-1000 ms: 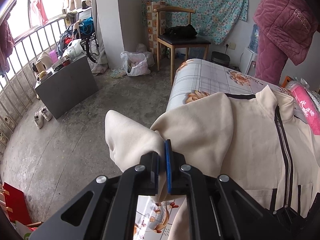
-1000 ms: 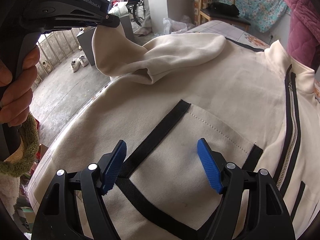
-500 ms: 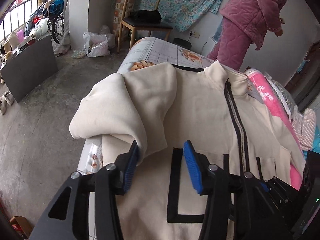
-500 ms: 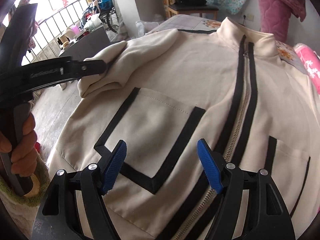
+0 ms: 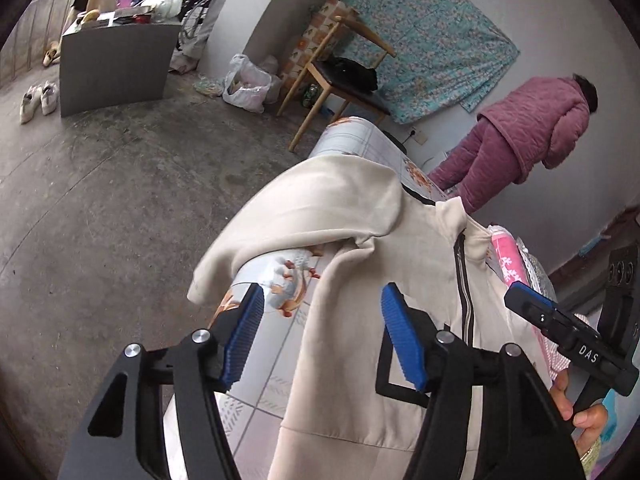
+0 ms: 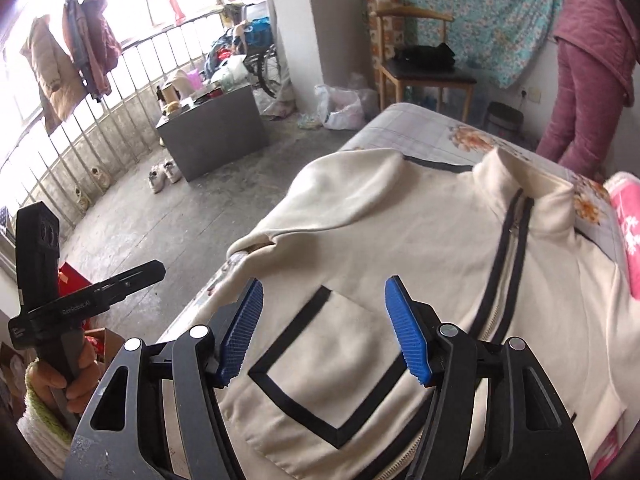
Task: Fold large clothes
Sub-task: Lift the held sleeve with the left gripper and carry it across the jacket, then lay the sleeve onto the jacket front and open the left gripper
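Left gripper (image 5: 320,336): jaws apart and opening, nothing pinched; hangs over the jacket's left edge where cloth meets bedsheet.
Sleeve (image 5: 320,208): lies folded in over the shoulder and chest, cuff end drooping off the bed edge toward the floor; probably laid there to narrow the garment.
Jacket (image 6: 400,240): cream, black trim, zip closed, spread front-up on the bed (image 6: 408,120), collar at the far end. Flat layout suits folding side by side.
Pocket (image 6: 332,364): black-outlined patch, directly under the right tool.
Right gripper (image 6: 322,332): jaws well apart but closing, empty; held above the cloth, clear of it.
Next, as a guess: other sleeve, at the right, likely gets folded in to match.
Background: a person in pink (image 5: 532,140) stands beyond the bed, uninvolved.
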### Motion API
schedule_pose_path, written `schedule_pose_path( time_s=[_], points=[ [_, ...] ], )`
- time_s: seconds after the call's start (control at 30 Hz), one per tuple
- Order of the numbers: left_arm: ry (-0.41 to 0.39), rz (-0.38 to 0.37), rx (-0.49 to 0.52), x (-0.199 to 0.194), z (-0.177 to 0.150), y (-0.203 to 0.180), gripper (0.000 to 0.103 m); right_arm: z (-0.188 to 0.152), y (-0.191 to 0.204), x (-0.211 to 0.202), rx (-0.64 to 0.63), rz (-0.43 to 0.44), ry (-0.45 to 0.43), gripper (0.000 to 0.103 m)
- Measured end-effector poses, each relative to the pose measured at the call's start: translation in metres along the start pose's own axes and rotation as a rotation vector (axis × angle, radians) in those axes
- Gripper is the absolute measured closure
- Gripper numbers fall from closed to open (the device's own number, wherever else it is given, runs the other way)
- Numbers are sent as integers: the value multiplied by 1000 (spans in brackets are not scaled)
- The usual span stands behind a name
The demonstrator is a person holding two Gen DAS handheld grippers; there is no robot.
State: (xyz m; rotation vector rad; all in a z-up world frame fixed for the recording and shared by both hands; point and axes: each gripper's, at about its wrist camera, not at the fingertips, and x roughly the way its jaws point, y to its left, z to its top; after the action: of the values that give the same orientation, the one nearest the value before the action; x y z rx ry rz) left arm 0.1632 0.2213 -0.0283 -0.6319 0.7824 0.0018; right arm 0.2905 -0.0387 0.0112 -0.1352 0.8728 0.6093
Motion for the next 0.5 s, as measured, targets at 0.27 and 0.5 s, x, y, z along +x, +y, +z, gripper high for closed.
schedule_pose_path(
  time_s=[0.27,0.5],
  points=[
    [216,-146,-486,52,33,127,36,-4,62,72,-124,-9,105,47],
    [471,-351,-857,138,16,190,22,29,68,115,-172,-141,48,32]
  ],
)
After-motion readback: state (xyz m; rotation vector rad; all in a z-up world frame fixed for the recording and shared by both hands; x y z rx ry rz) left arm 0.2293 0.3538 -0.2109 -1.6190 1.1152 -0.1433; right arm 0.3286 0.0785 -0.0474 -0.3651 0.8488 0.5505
